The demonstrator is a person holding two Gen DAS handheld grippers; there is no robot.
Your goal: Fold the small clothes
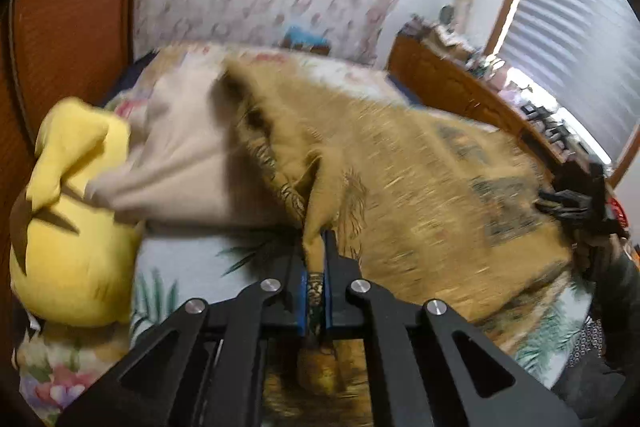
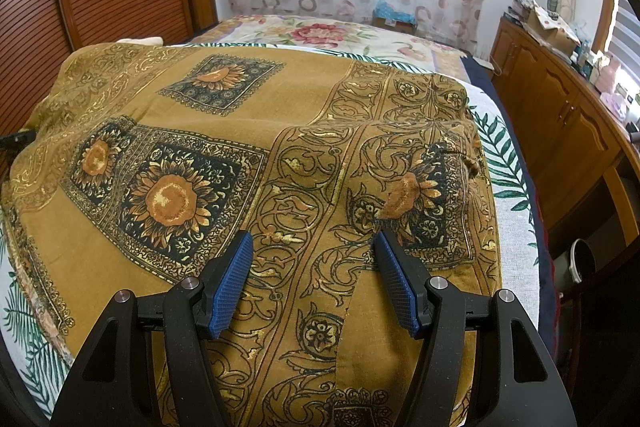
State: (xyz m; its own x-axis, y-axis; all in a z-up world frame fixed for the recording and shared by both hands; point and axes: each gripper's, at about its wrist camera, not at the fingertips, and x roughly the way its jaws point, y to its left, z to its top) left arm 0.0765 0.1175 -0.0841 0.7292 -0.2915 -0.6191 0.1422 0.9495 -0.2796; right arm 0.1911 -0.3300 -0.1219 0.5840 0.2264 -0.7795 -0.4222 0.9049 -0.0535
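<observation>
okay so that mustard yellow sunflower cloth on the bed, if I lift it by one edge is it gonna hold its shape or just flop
Probably flop. Where the left gripper pinches the sunflower cloth, the fabric bunches into a narrow ridge and drapes away in soft folds. It also follows the bed's contours under the open right gripper, so it looks thin and light. The weave seems matte, so likely not slippery in the jaws.

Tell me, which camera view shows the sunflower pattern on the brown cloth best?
The right wrist view: the brown cloth lies spread and sharp there, sunflower squares plainly readable, under the open right gripper. In the left wrist view the cloth is motion-blurred and bunched, its pattern hardly legible, an edge pinched in the left gripper.
</observation>
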